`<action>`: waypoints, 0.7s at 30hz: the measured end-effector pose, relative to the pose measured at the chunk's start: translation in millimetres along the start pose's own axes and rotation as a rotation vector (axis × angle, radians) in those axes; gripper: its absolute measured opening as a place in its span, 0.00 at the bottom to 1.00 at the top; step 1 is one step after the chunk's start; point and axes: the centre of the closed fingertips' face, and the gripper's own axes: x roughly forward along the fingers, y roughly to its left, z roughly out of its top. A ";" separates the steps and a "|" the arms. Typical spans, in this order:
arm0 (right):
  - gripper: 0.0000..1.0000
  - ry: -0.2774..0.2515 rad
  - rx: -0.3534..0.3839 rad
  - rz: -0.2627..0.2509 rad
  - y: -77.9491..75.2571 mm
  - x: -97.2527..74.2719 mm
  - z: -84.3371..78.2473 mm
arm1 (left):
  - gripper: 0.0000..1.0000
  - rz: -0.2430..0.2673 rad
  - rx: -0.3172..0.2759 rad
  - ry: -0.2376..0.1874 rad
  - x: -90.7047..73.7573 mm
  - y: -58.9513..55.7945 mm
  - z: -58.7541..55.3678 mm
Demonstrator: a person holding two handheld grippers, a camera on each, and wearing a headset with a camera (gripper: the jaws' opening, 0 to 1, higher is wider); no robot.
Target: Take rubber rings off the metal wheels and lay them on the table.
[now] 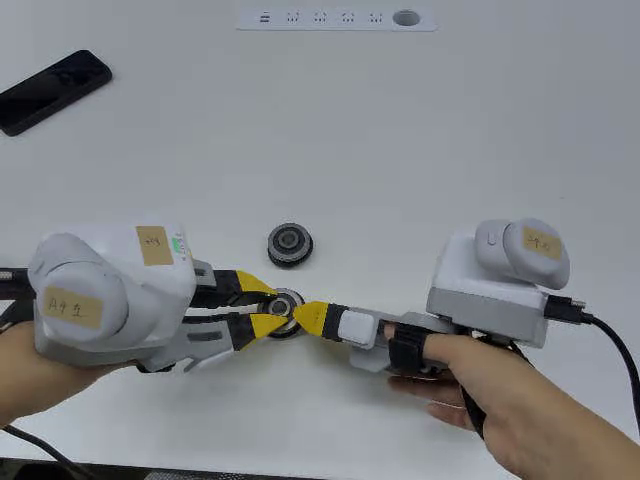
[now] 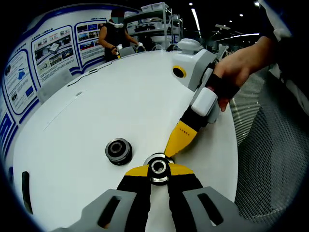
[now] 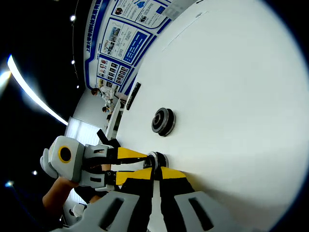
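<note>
A small metal wheel [image 1: 287,303] with a black rubber ring is held just above the white table [image 1: 400,150]. My left gripper [image 1: 272,305] comes from the left, its yellow jaws shut on the wheel [image 2: 159,166] from both sides. My right gripper [image 1: 311,318] reaches in from the right, with its jaws pinched together on the ring at the wheel's near edge [image 3: 157,158]. In the right gripper view its own fingertips [image 3: 154,170] meet at the wheel, opposite the left gripper [image 3: 144,162]. A second wheel [image 1: 290,243] with its ring on lies on the table just behind.
A black phone [image 1: 52,90] lies at the far left and a white power strip [image 1: 335,18] at the back edge. A black cable [image 1: 610,345] trails from the right gripper. The table's front edge runs just below the hands.
</note>
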 end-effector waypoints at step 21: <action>0.01 0.002 -0.111 -0.049 5.3 -4.6 1.3 | 0.12 0.016 -0.009 -0.007 0.5 1.1 -0.4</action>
